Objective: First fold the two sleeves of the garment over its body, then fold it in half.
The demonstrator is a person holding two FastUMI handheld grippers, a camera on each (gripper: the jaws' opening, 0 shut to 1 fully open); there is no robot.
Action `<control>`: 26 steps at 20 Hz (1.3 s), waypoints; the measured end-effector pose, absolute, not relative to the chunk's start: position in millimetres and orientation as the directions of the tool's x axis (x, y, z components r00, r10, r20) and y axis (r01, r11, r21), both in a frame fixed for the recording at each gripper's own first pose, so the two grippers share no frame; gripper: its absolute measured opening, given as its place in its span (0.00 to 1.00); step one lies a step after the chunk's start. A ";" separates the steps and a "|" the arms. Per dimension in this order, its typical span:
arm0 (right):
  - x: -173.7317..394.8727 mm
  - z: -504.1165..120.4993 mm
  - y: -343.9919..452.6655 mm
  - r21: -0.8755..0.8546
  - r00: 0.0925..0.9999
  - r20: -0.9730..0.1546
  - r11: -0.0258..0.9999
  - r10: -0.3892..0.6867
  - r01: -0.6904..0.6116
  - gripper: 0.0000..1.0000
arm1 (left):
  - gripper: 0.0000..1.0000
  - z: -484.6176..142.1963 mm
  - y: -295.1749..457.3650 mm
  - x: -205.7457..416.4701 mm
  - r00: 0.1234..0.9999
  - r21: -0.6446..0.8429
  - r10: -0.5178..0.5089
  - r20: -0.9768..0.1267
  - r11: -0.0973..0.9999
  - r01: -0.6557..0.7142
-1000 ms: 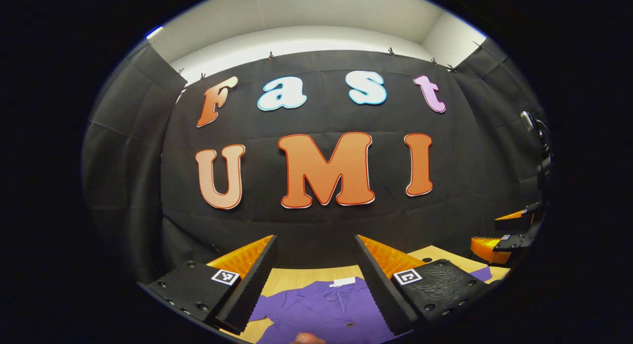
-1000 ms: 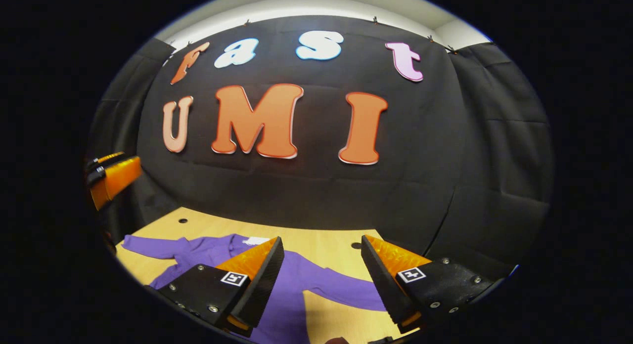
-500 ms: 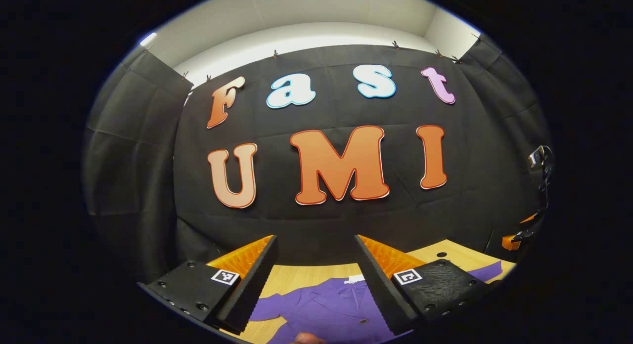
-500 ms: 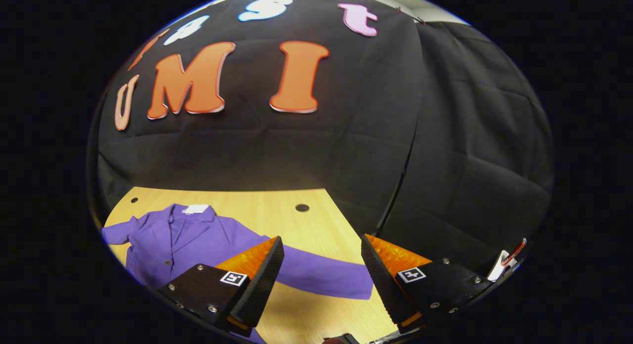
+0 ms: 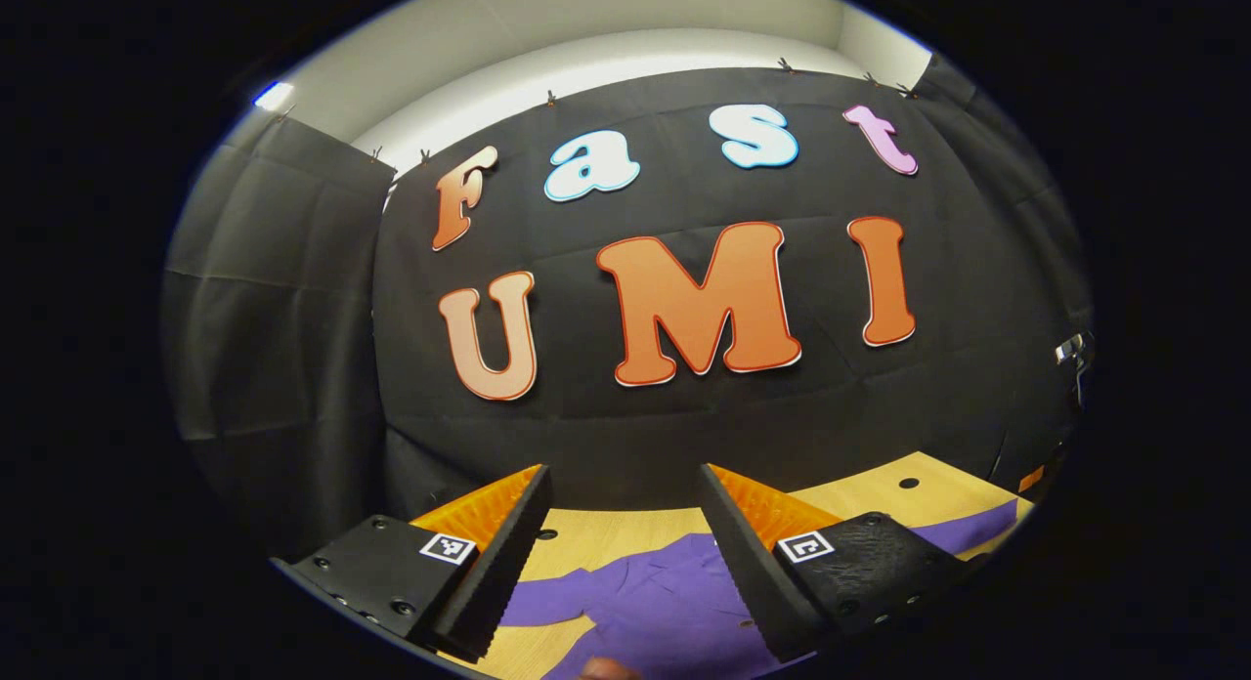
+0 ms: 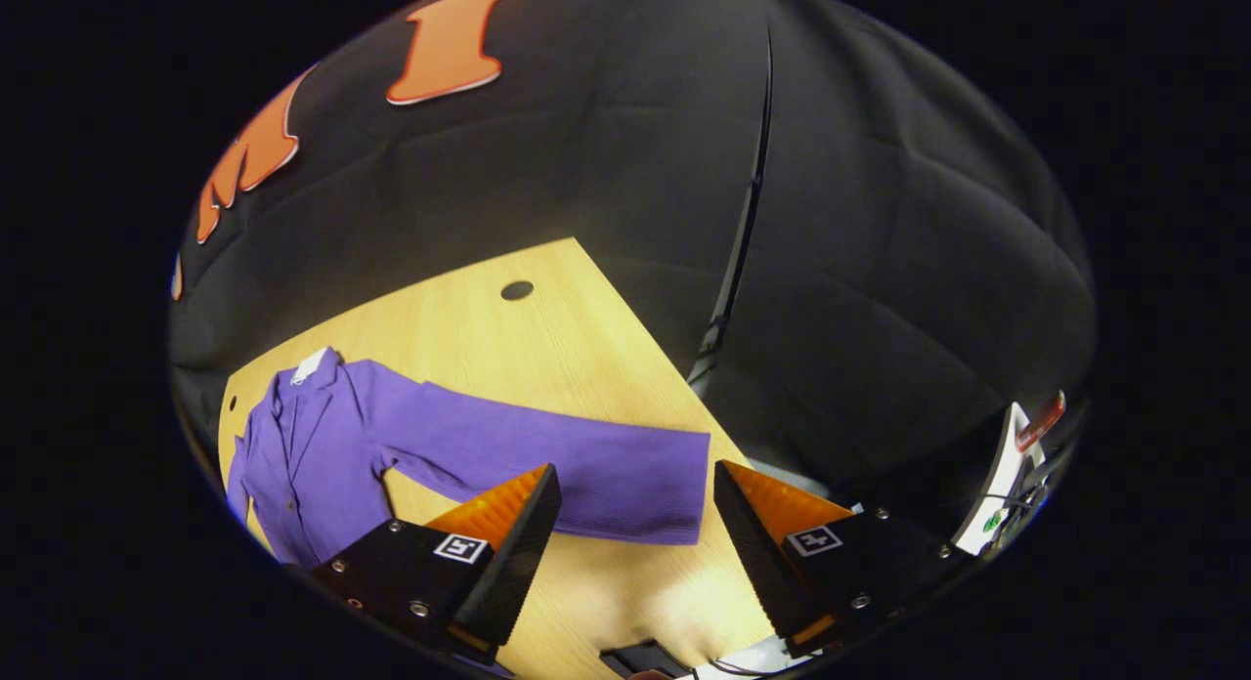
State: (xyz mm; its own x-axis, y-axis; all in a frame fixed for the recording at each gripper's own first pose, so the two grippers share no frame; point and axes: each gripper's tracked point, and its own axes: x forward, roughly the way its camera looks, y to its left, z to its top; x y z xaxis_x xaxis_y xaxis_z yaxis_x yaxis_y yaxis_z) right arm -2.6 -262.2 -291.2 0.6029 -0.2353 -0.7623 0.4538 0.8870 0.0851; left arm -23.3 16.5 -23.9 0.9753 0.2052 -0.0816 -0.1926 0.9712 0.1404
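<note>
While the purple button-front garment (image 6: 313, 446) lies flat on the pale wooden tabletop (image 6: 547, 338), the spread right claw (image 6: 635, 533) should pinch its outstretched sleeve (image 6: 577, 470) near the cuff, the left claw (image 5: 621, 543) hovering equally spread.

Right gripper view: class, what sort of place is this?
Probably a recording booth for handling tasks: black cloth walls enclose a wooden table where a purple garment lies spread flat, with the open right gripper above it.

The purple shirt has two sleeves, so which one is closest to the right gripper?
The long sleeve stretched out across the table, its cuff end lying just beyond the open right gripper. The other sleeve lies on the shirt's far side.
</note>
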 end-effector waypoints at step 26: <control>4.3 -406.8 -286.7 0.091 0.234 -0.971 0.840 -0.044 0.535 0.62 | 0.96 -66.7 -16.5 -52.4 0.909 0.209 0.348 -0.231 0.930 -0.303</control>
State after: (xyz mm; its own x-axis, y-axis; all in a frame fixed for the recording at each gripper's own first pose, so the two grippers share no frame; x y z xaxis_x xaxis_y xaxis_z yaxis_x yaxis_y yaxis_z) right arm 4.3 -286.7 -406.8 0.2342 -0.0437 -0.9712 0.5351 0.8398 0.0912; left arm -52.4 -16.5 -66.7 0.9086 0.3479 -0.2309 -0.3028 0.9298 0.2095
